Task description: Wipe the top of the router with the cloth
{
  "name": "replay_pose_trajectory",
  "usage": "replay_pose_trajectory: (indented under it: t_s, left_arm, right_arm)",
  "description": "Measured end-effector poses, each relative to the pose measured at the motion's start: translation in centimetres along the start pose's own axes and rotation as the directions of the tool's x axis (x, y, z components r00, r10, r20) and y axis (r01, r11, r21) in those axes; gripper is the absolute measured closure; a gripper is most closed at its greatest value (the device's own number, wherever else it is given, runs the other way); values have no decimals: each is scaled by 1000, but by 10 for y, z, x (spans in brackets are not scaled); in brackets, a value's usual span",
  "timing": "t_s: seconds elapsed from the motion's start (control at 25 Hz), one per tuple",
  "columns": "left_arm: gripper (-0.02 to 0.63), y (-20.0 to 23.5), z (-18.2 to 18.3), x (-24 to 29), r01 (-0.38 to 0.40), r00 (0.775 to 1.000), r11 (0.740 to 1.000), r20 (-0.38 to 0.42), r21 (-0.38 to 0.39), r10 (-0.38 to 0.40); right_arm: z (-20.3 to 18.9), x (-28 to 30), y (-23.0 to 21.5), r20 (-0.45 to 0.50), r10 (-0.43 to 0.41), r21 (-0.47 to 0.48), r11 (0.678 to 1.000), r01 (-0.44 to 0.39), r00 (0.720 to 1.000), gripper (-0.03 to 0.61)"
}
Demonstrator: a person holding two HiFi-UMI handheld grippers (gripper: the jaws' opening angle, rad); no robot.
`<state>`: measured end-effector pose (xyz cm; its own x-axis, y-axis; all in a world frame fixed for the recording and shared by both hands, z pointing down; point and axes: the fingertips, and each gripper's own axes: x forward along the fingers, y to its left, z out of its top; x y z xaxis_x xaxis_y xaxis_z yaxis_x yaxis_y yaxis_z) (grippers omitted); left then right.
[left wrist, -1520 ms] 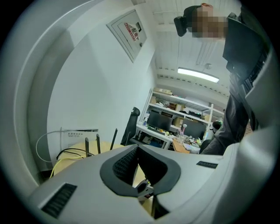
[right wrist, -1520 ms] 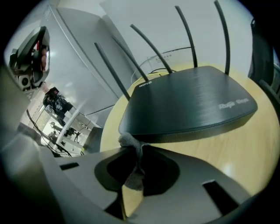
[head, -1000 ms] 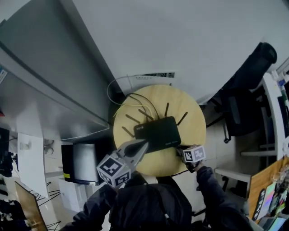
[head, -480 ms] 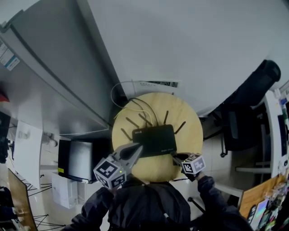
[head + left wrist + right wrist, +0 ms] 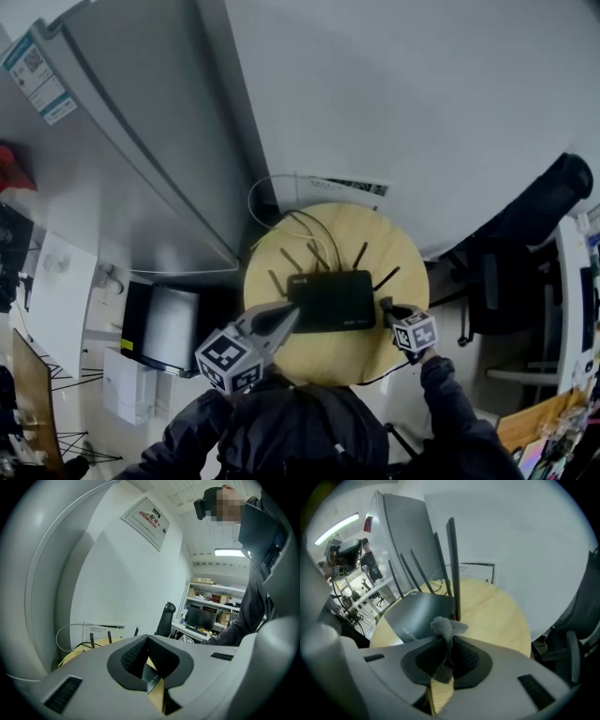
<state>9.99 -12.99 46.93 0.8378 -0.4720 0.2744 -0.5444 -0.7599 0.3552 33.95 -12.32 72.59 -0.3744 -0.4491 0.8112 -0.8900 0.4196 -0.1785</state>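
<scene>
A round wooden tabletop (image 5: pixel 409 272) carries the black router (image 5: pixel 331 300) at about its middle, lying flat, with its thin antennas (image 5: pixel 359 255) standing up along the side toward the far edge; yellow and white cables (image 5: pixel 281 223) loop off the far-left edge. The right gripper (image 5: pixel 385 306) sits at the router's right end, toward the tabletop's near-right edge; in the right gripper view its fingers (image 5: pixel 465 654) are clenched on the grey cloth (image 5: pixel 443 626), which is pinched in a narrow fold between the pads and bunches out beyond the tips, just beside the base of the nearest antenna; whether the bunch touches the router's top cannot be told. The left gripper (image 5: pixel 292 312) is held at the router's near-left corner, over the near-left part of the tabletop; in the left gripper view its fingers (image 5: pixel 132 656) are closed together with nothing between them, and a corner of the router and a strip of wood show below the tips. A dark office chair (image 5: pixel 530 211) stands off the tabletop's right side, well apart.
</scene>
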Motion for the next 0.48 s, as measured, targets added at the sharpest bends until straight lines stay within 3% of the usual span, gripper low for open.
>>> replay_pose_trajectory:
  t_s: [0.12,0.24,0.32,0.4,0.48]
  left_arm:
    - [621,-2,1,-2,-25,1000,1000,-1,-2,25]
    - [621,-4,0,-1,-44,999,999,-3,-7,44]
    - [621,-6,1,0,-56,998,998,7,-5,56]
    - [621,-9,3,1,-67,998,998,12,-7,67]
    - [620,-10,2,2,-76,997,997,12,-8,76]
  right_arm:
    - [-2,18,-16,-60,-4,-115,993,-3,998,509]
    - [-4,41,-20,-136,0,-304,952,-42,991,509]
    - [-5,51,-19,-167,-24,-460,886,-56,986,509]
    - [-4,58,-18,-176,-61,-621,781,-63,983,509]
    - [-6,59,-9,-191,-51,-718,688,-104,980,509]
